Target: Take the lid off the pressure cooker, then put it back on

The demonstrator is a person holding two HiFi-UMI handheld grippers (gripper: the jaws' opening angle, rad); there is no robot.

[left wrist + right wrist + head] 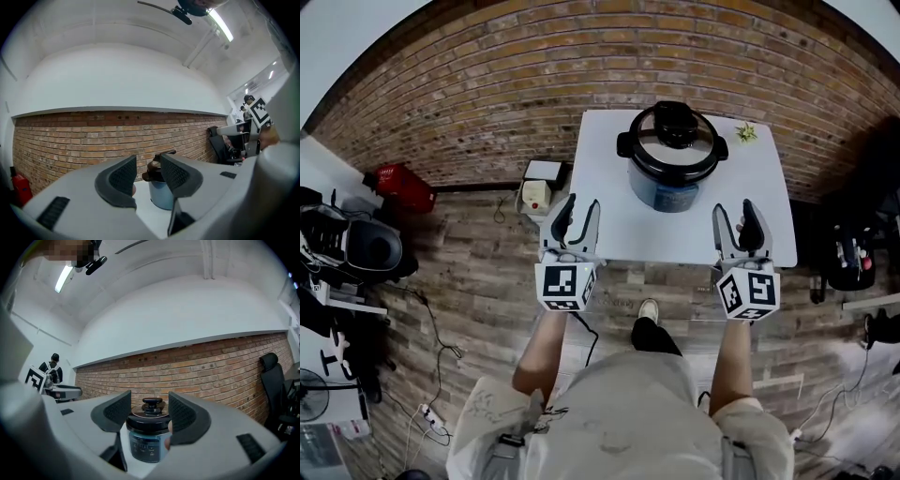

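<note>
The pressure cooker [667, 183] stands on the far half of a white table [652, 234], with its black glass-topped lid [673, 136] seated on it. My left gripper [579, 214] hovers over the table's near left edge, open and empty. At the near right edge my right gripper [738, 221] is also open and empty. Both point level toward the pot, well short of it. In the left gripper view the cooker [160, 197] shows beyond the open left gripper [147, 172]. In the right gripper view the lid [147, 417] and its knob show far off between the right gripper's [149, 412] jaws.
A small green object [746, 132] lies at the table's far right corner. On the wooden floor to the left are a white box device [539, 186], a red extinguisher [403, 186], a black chair [361, 246] and cables. A brick wall [487, 84] stands behind.
</note>
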